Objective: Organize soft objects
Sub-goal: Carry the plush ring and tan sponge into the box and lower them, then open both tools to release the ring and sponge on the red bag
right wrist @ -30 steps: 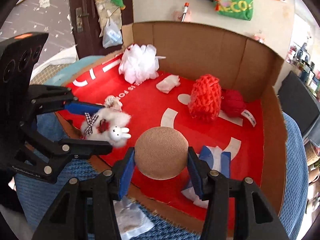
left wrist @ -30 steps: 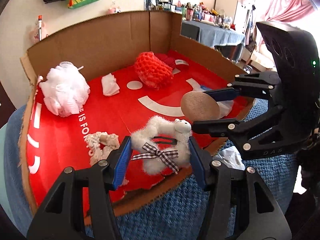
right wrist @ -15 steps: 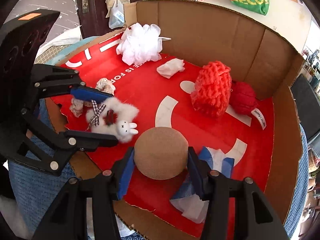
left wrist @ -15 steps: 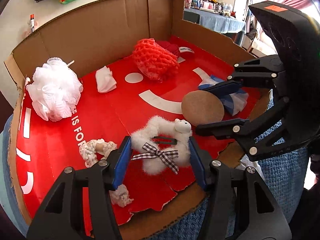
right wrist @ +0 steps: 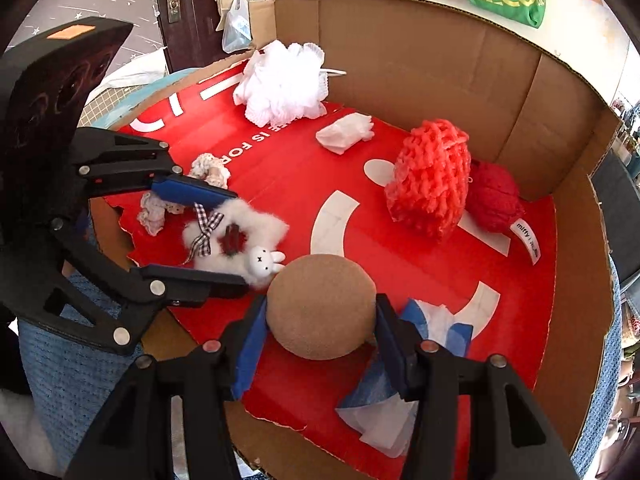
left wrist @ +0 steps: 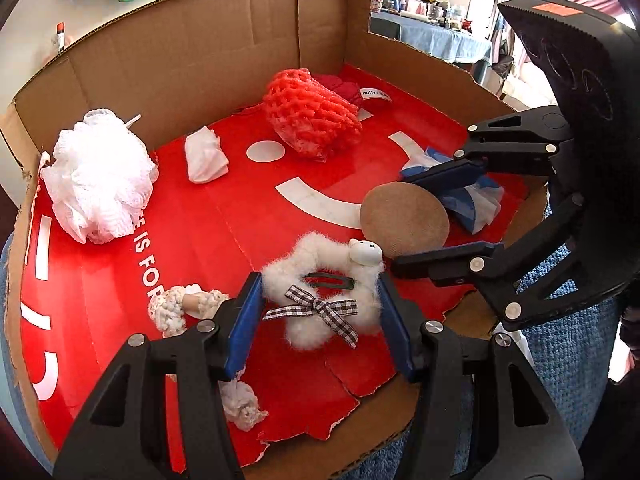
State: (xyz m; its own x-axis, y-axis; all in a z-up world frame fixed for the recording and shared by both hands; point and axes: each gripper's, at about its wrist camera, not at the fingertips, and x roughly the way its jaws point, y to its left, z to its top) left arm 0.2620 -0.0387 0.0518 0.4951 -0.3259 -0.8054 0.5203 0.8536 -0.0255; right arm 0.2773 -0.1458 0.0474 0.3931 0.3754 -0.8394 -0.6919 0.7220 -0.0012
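Observation:
A fluffy white scrunchie (left wrist: 320, 264) with a rabbit head and a checked bow sits between my left gripper's (left wrist: 320, 292) blue pads, which are shut on it. It hangs low over the red floor of the cardboard box (left wrist: 200, 60), near the torn front edge. Close to its right, my right gripper (right wrist: 320, 312) is shut on a round brown puff (right wrist: 320, 276). The right wrist view shows the left gripper (right wrist: 236, 238) and the scrunchie (right wrist: 248, 224) almost touching the puff. Whether either object rests on the floor is unclear.
Inside the box lie a white mesh pouf (left wrist: 96, 176), a crumpled white cloth (left wrist: 206, 156), a red knitted net (left wrist: 312, 116), a red yarn ball (right wrist: 494, 196), a cream scrunchie (left wrist: 176, 308) and a blue and white cloth (right wrist: 436, 328). Cardboard walls close off the back and right.
My left gripper has carried the scrunchie further in over the red floor and a little lower. The right gripper has tilted slightly and still holds the puff.

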